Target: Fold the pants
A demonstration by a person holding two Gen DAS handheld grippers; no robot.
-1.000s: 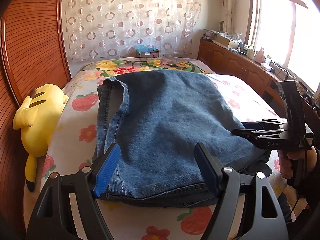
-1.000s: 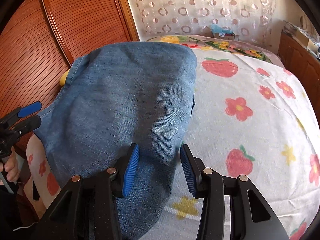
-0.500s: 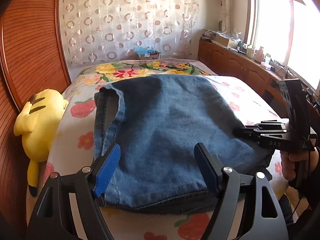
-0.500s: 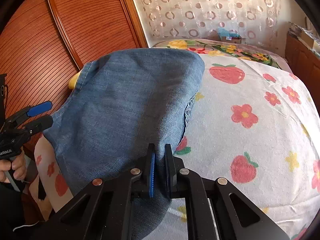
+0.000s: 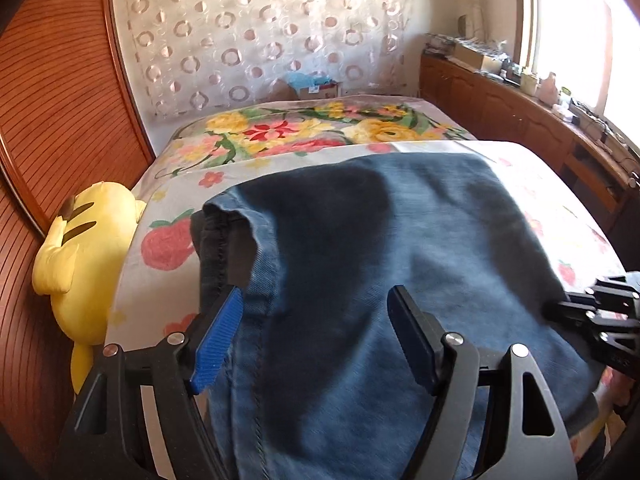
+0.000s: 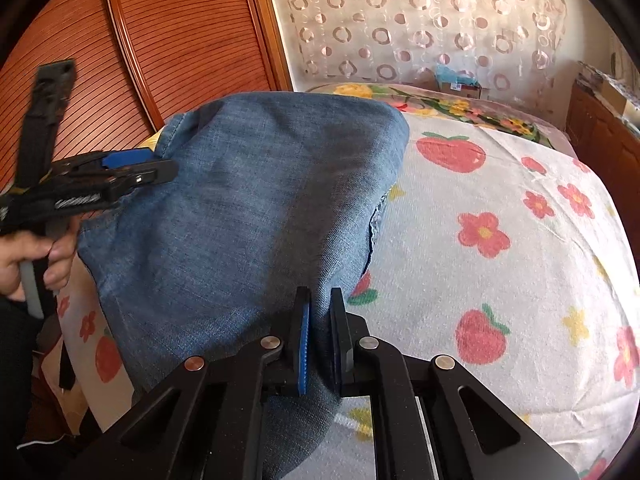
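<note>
The left gripper is now advanced over the jeans, jaws held wide above them; the right gripper is now clamped on the denim edge.

One pair of blue jeans, folded over on bed. Two grippers: left gripper near, right gripper near. One hand visible, far left in right wrist view. One yellow plush toy, left bed edge. One cardboard box, far. One circle-pattern curtain, far.
</note>
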